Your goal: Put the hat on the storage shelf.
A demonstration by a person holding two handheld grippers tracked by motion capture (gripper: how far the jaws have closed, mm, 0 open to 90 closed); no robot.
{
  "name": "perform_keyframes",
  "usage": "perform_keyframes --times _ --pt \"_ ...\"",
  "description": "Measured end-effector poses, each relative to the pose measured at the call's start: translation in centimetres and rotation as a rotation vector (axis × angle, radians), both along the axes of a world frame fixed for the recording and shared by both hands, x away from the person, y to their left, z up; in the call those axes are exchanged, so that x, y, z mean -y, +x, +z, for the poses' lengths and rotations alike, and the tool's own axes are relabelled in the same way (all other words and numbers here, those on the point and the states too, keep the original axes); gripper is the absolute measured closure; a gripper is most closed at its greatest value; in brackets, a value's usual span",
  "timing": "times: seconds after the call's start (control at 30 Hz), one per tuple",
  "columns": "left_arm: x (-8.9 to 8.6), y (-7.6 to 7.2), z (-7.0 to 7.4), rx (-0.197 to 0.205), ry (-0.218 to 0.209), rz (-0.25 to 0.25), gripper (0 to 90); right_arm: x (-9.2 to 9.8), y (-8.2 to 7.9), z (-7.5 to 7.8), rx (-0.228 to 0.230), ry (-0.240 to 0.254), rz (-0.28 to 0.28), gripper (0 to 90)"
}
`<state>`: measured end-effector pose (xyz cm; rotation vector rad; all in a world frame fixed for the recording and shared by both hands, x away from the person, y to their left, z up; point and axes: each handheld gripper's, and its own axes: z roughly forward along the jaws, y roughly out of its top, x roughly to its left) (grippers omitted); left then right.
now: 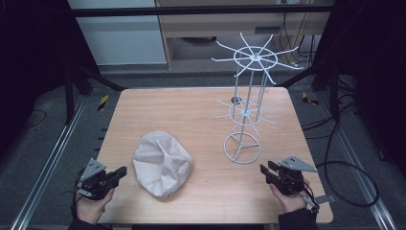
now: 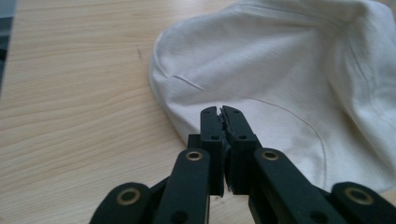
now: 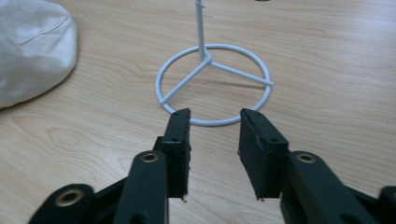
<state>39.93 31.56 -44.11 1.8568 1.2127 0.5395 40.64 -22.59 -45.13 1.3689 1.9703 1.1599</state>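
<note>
A crumpled cream-white cloth cap (image 1: 163, 164) lies on the wooden table (image 1: 191, 120), left of centre near the front. My left gripper (image 1: 122, 171) rests at the front left corner, shut with nothing between its jaws, its tips pointing at the cap's edge a short way off. In the left gripper view the cap (image 2: 280, 74) spreads just beyond the closed left gripper (image 2: 220, 111). A white wire rack stand (image 1: 249, 100) with two tiers of spoke hooks stands right of centre. My right gripper (image 1: 264, 171) is open near the front right. Its jaws face the stand's ring base (image 3: 214, 84) in the right gripper view, where the right gripper (image 3: 214, 116) holds nothing.
Black frame bars and cables (image 1: 344, 158) surround the table on the grey floor. A metal rail (image 1: 48, 163) runs along the left side. Bare wood lies between the cap and the stand.
</note>
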Motion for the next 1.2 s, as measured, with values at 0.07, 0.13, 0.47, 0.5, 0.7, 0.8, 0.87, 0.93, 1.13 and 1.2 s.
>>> perform_keyframes --times 0.07,0.13,0.47,0.5,0.7,0.8,0.87,0.93,1.13,1.2 --pt "0.4 -0.1 0.0 -0.006 0.007 -0.02 89.0 -0.2 0.0 0.1 -0.003 0.004 0.014 69.3" --pt "1.0 -0.2 -0.1 -0.022 0.006 -0.05 89.2 -0.3 -0.1 0.2 -0.009 0.007 0.029 74.7" --pt "2.4 -0.4 -0.3 -0.058 0.012 -0.144 89.5 -0.5 -0.1 0.1 -0.032 0.011 0.054 87.1" --pt "2.5 -0.4 -0.3 -0.063 0.013 -0.152 89.5 -0.4 -0.1 0.1 -0.028 0.012 0.057 88.6" --pt "4.1 -0.7 -0.7 -0.085 0.032 -0.204 89.5 -0.5 -0.2 0.1 -0.035 0.015 0.053 90.0" --pt "4.5 -0.8 -0.8 -0.095 0.037 -0.22 89.5 -0.6 -0.2 0.1 -0.031 0.011 0.052 90.0" --pt "5.2 -0.9 -1.0 -0.108 0.054 -0.245 89.5 -0.6 -0.2 0.1 -0.026 0.008 0.051 90.0" --pt "5.5 -0.9 -1.2 -0.116 0.062 -0.261 89.5 -0.6 -0.1 0.0 -0.026 0.009 0.05 89.9" --pt "6.4 -0.9 -1.5 -0.134 0.074 -0.284 89.5 -0.7 -0.1 -0.1 -0.036 0.01 0.054 89.0" --pt "7.0 -0.8 -1.6 -0.14 0.069 -0.301 89.5 -0.7 0.0 -0.1 -0.04 0.009 0.055 88.7"
